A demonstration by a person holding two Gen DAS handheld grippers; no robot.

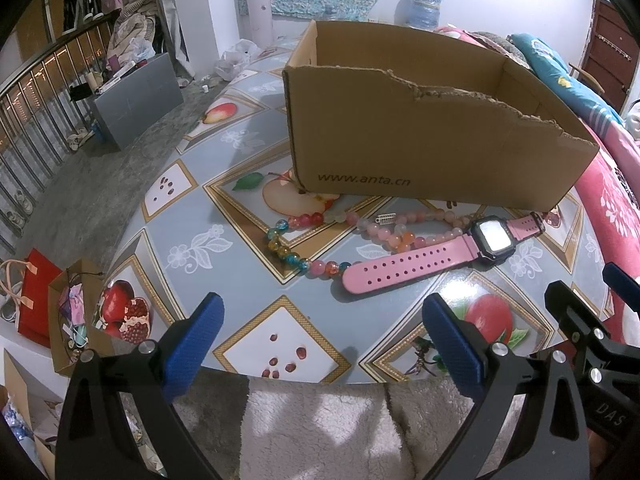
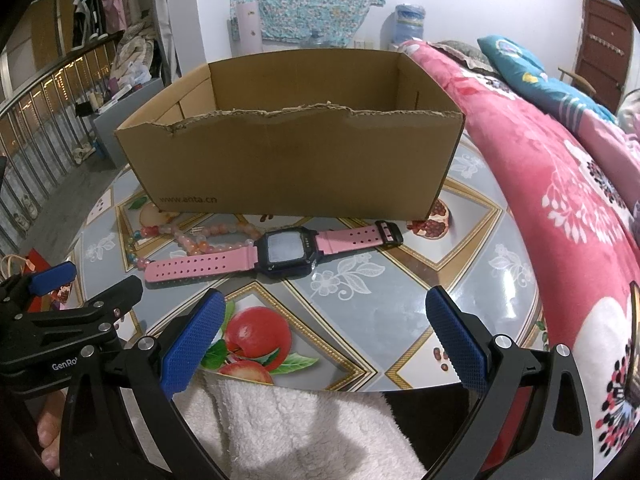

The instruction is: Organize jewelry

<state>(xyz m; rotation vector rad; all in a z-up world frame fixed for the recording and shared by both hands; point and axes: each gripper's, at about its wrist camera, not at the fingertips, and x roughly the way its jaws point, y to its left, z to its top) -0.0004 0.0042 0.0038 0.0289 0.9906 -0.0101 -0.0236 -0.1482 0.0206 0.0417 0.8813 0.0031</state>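
A pink-strapped watch [image 1: 420, 262] with a black square face lies flat on the round table, just in front of an open brown cardboard box [image 1: 400, 140]. A beaded necklace [image 1: 304, 236] of pink, orange and blue-yellow beads lies beside and partly under the watch. The watch [image 2: 276, 256], necklace [image 2: 200, 240] and box [image 2: 288, 168] also show in the right wrist view. My left gripper [image 1: 322, 320] is open and empty, short of the watch strap. My right gripper [image 2: 324, 316] is open and empty, just short of the watch face.
The round table [image 1: 248, 280] has a fruit-patterned cover; its front edge is near both grippers. A pink floral quilt [image 2: 560, 200] lies to the right. A white fleece cloth [image 2: 300, 432] is below the grippers. Bags [image 1: 52, 312] stand on the floor at left.
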